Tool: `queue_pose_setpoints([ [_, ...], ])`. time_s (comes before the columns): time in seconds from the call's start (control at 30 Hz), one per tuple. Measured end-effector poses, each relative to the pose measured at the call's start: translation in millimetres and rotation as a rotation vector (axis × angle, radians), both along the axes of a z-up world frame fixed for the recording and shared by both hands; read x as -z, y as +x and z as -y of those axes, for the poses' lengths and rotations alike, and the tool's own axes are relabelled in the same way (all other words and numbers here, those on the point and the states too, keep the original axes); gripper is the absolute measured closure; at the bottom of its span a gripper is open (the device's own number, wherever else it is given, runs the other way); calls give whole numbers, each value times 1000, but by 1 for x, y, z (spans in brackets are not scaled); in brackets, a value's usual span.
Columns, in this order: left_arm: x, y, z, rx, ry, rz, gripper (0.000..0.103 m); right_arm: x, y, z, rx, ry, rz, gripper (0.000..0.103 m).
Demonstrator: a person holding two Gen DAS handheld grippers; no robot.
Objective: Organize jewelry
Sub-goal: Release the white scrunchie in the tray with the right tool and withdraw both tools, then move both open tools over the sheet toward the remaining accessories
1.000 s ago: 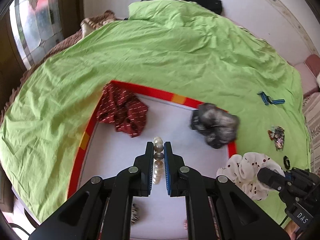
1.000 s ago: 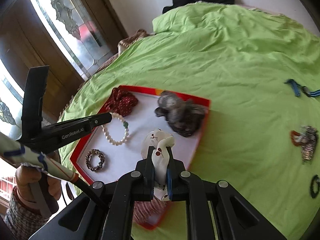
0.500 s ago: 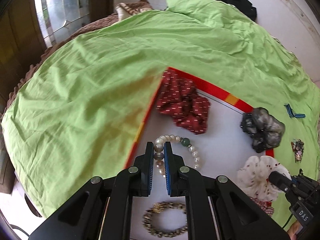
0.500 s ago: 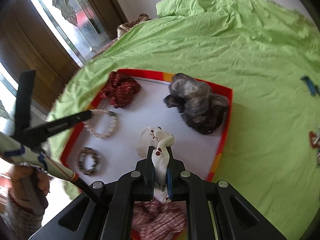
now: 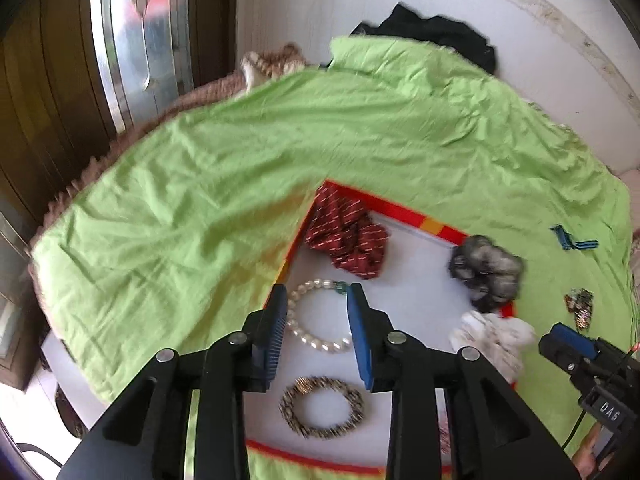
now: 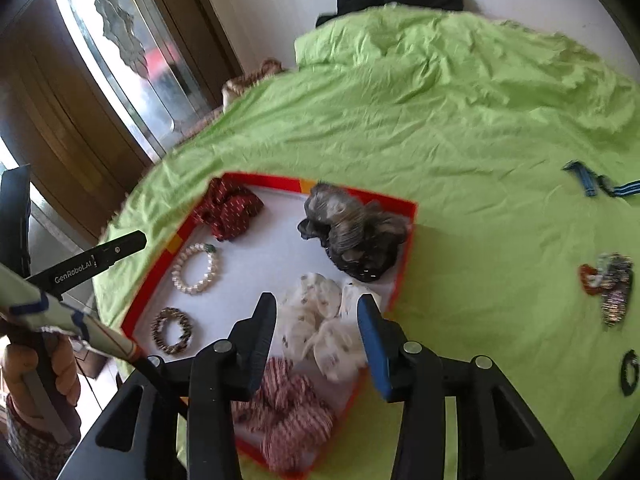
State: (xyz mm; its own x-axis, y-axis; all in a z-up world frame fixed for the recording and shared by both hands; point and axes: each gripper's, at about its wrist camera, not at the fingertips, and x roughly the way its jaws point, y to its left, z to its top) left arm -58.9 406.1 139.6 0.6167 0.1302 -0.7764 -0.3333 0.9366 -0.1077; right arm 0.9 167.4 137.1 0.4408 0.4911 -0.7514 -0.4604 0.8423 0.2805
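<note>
the pearl bracelet (image 5: 316,316) lies flat on the white floor of the red-rimmed tray (image 5: 404,208), near its left rim, a green bead at its 1 o'clock. my left gripper (image 5: 318,300) stands released above it, jaws spread to either side of the loop, holding nothing. at the bracelet's 6 o'clock lies a dark beaded bracelet (image 5: 322,408); at its 12 o'clock a maroon scrunchie (image 5: 346,240).

in the right wrist view the white spotted scrunchie (image 6: 320,324) rests inside the tray near the right rim, between the spread fingers of my right gripper (image 6: 318,312), which is likewise released and empty. a grey scrunchie (image 6: 352,232) sits at its 12 o'clock, a red-and-white striped scrunchie (image 6: 288,416) at its 6 o'clock.

outside the tray, on the green sheet (image 6: 440,120), items remain: a blue striped band (image 6: 596,186) at 2 o'clock, a beaded brooch-like piece (image 6: 608,284) at 3 o'clock, a small dark ring (image 6: 630,372) at 4 o'clock.

judgement: both placements look complete; the step in hand is clearing the tray. the next move calls for lifting straight up without snagging either piece, then taking the right gripper to the loose items at right.
</note>
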Motion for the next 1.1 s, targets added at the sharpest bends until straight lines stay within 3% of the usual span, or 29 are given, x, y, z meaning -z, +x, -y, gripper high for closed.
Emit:
queue_pose_setpoints([
  [0.13, -37, -31, 53, 73, 59, 82, 62, -22, -42, 57, 49, -33, 83, 52],
  [0.33, -72, -62, 164, 234, 67, 141, 61, -33, -114, 196, 243, -105, 195, 49],
  [0.47, -91, -73, 271, 367, 41, 172, 61, -22, -161, 301, 409, -64, 194, 47],
  [0.57, -102, -80, 356, 469, 9, 215, 61, -2, -191, 366, 513, -49, 141, 47],
  [0.63, -106, -79, 400, 524, -9, 231, 61, 3, -213, 399, 568, -18, 120, 47],
  [0.77, -112, -66, 510, 680, -28, 232, 61, -18, -280, 458, 696, -56, 218, 47],
  [0.93, -103, -52, 632, 869, -46, 204, 61, -22, -347, 527, 961, -60, 227, 47],
  [1.1, -92, -54, 695, 955, -51, 194, 61, -6, -368, 561, 1097, -39, 179, 47],
])
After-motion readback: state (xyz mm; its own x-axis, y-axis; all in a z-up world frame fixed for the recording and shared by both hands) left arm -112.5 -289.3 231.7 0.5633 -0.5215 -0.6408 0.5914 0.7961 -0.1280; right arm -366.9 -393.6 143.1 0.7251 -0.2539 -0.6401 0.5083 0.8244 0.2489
